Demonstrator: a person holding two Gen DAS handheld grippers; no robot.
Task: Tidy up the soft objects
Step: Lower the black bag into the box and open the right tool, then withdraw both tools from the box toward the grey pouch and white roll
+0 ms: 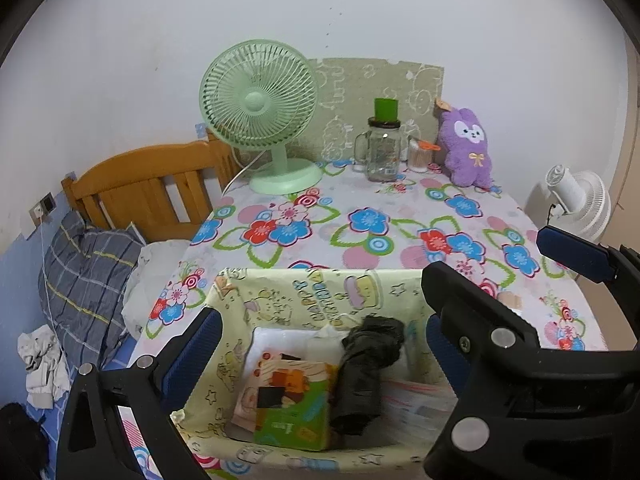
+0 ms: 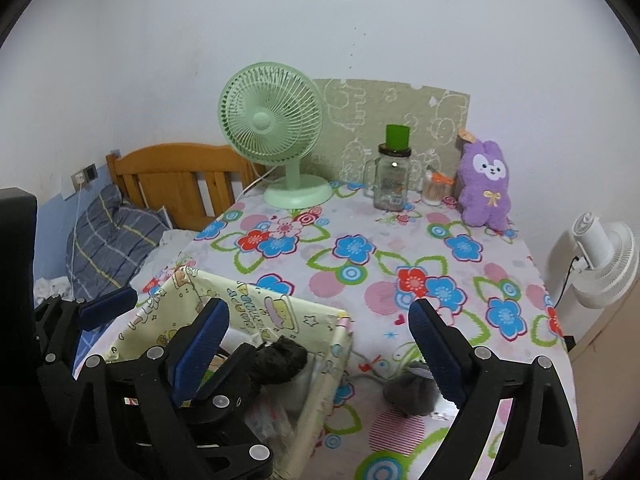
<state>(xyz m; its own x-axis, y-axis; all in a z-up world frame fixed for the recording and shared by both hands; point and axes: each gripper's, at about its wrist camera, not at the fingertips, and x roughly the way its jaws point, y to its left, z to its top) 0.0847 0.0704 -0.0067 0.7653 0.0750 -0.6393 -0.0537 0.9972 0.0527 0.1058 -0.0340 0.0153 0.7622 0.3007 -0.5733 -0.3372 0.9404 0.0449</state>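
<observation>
A: What is shown in the left wrist view?

B: The left gripper (image 1: 320, 348) is held over a pale yellow cartoon-print fabric bin (image 1: 280, 292) at the near edge of the floral tablecloth (image 1: 360, 220). Its jaws are spread wide and nothing is gripped between them. Inside the bin a crumpled black soft bundle (image 1: 366, 368) is seen, lying beside a green and orange printed packet (image 1: 292, 404) and some white wrapped items. That bundle can be judged as already stowed.

A: And what is left on the table in that view?

B: A purple plush rabbit (image 1: 466, 148) is propped at the far right corner, well apart from the bin, next to a glass mug jar (image 1: 380, 156) and a green desk fan (image 1: 260, 108). It has not been put away. Whether it is meant to be moved cannot be told.

A: What is added by the right wrist view?

B: The right gripper (image 2: 320, 356) is also seen with its jaws standing wide and empty. Between its fingers, near the right one, a small grey fuzzy object (image 2: 412, 394) lies on the tablecloth (image 2: 360, 240), just beside the bin (image 2: 256, 316) but outside it. What it is exactly cannot be made out. The left gripper (image 2: 168, 320) appears at the lower left, over the bin, and the black bundle (image 2: 280, 360) is confirmed inside.

A: So how far along is the work judged to be?

B: Partly done. One soft thing is binned; the grey object, and possibly the plush rabbit (image 2: 484, 188), remain to be collected.
</observation>
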